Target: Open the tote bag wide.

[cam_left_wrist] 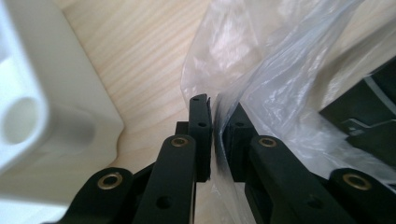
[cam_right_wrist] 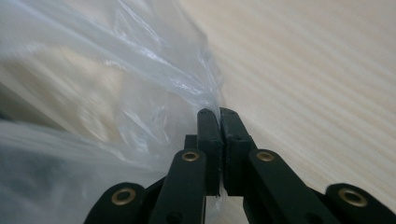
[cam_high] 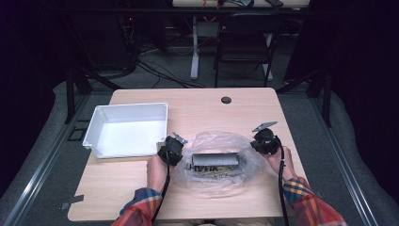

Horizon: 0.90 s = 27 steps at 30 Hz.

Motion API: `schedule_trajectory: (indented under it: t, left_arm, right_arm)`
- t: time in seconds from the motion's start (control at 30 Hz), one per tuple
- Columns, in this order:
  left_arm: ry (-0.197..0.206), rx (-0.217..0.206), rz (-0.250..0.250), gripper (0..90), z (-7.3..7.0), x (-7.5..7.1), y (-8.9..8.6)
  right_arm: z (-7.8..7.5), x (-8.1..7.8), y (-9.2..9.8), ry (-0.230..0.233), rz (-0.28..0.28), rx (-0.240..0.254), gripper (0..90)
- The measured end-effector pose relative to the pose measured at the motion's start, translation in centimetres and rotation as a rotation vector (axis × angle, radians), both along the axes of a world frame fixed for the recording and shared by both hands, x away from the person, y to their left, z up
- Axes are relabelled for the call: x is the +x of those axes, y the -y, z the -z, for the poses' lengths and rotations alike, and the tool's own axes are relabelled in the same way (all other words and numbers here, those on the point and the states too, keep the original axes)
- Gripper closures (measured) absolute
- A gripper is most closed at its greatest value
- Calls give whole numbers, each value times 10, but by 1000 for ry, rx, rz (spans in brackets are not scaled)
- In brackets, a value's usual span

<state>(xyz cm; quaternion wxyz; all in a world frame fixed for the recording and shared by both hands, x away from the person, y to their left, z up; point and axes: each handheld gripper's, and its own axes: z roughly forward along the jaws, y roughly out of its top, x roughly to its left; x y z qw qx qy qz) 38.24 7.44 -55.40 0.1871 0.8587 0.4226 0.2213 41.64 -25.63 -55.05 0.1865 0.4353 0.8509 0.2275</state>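
Note:
A clear plastic bag (cam_high: 217, 162) lies on the wooden table (cam_high: 197, 108) with a dark grey box (cam_high: 214, 160) and printed dark packaging inside. My left gripper (cam_high: 171, 149) is shut on the bag's left edge; the film (cam_left_wrist: 261, 93) is pinched between its black jaws (cam_left_wrist: 214, 122). My right gripper (cam_high: 264, 141) is shut on the bag's right edge, and the film (cam_right_wrist: 140, 84) runs into its closed jaws (cam_right_wrist: 219, 114). Each hand holds its gripper at one side of the bag.
A white plastic bin (cam_high: 127, 128) stands empty on the table just left of my left gripper, its corner (cam_left_wrist: 42, 116) close beside the jaws. A black grommet (cam_high: 226, 100) sits near the far edge. A chair and desk legs stand beyond the table.

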Motion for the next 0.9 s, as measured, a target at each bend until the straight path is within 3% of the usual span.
schedule_trajectory:
  t: [0.07,0.1,0.17,0.2,0.27,0.3,0.37,0.4,0.43,0.47,0.5,0.53,0.6,0.73,0.9]
  left_arm:
    - [-8,47,15,846,7,1,6]
    - [-6,74,28,847,9,0,8]
    - [-12,82,37,845,8,0,9]
    - [-13,71,34,843,7,-1,8]
    - [-19,66,34,843,7,-1,8]
    - [-22,62,33,844,7,-1,7]
    - [-34,47,33,845,6,-1,5]
    - [-34,47,33,845,6,-1,5]
    - [-39,41,32,845,6,-1,5]
    - [-41,35,31,846,5,-1,5]
    - [-41,27,30,847,4,-1,5]
    - [-41,27,30,847,4,-1,5]
    - [-51,19,33,846,2,0,5]
    - [-60,7,28,846,1,0,3]
    - [-64,2,29,844,-1,0,2]
  right_arm:
    - [10,2,-4,-11,-1,-72,871]
    - [7,2,-3,-25,-14,-108,847]
    - [7,1,-2,-19,-11,-123,814]
    - [6,0,2,-32,-2,-110,736]
    - [2,0,6,-49,-11,-114,713]
    - [-6,-2,14,-60,-12,-51,645]
    - [-15,-4,24,-80,-12,18,583]
    - [-15,-4,24,-80,-12,18,583]
    - [-21,-5,29,-82,-12,56,562]
    - [-25,-6,33,-87,-12,103,537]
    - [-33,-8,42,-105,-23,188,504]
    - [-33,-8,42,-105,-23,188,504]
    - [-43,-12,46,-102,-21,252,461]
    - [-55,-19,42,-65,-35,288,417]
    - [-70,-30,31,-3,-50,271,386]
